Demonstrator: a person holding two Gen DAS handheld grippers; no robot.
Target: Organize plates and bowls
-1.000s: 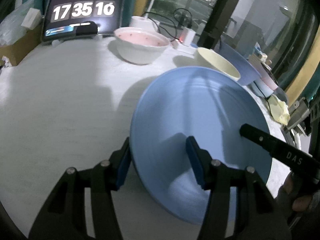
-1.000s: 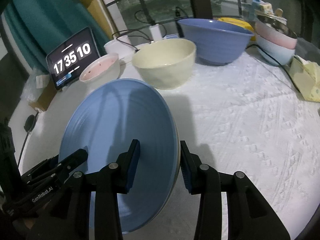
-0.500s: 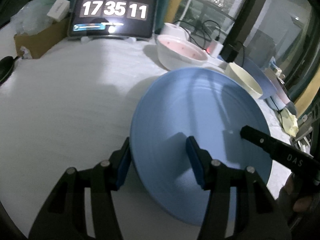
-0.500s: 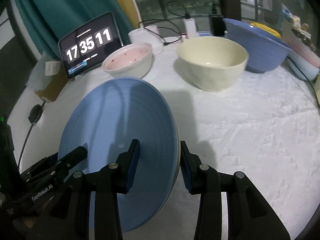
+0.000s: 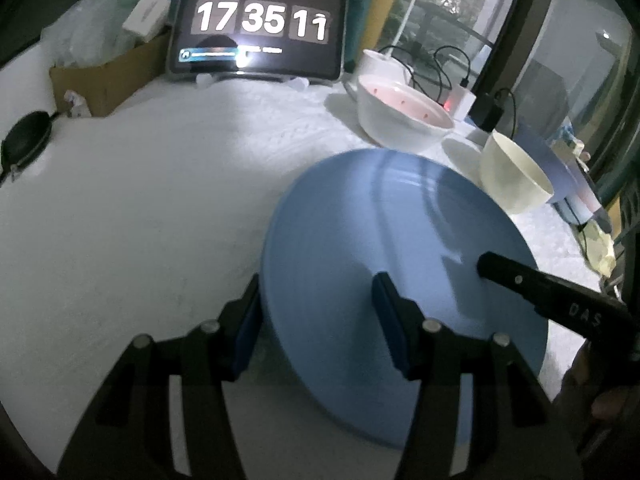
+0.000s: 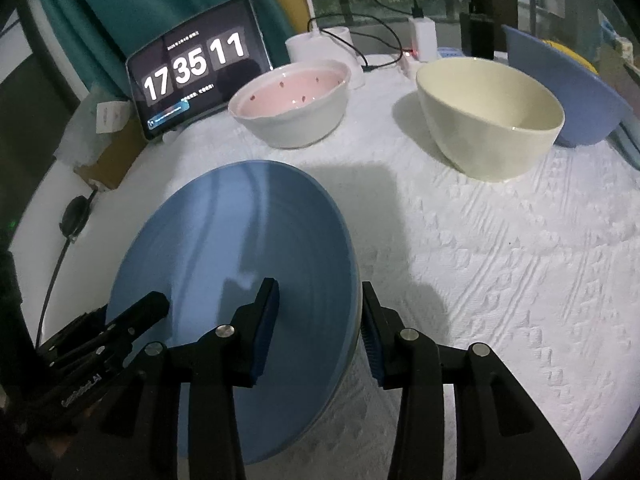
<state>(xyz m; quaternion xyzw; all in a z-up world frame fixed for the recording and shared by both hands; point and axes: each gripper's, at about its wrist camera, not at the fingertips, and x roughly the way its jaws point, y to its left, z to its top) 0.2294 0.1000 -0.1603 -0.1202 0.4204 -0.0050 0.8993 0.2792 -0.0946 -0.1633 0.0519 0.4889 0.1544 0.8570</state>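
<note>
While both claws straddled opposite edges of the blue plate (image 5: 400, 280), the left claw (image 5: 316, 324) had the plate's left rim between its blue pads, one pad under the rim and one on the upper face; whether they pressed or merely bracketed it could not be told. The right claw (image 6: 320, 332) straddled the right rim the same way, with a sliver of gap showing at its outer pad, so its grip could not be told either. The plate sat tilted, just above or on the white-clothed counter (image 6: 500, 260), near the front.

Farther back stood the pink bowl (image 6: 292, 100), the cream bowl (image 6: 492, 116) to its right, and the blue bowl (image 6: 568, 92) beyond that, each apart and unstacked. A tablet clock (image 5: 260, 28) leaned at the far edge. Judging by this, the sorting was early: one plate in hand, every bowl left to gather.
</note>
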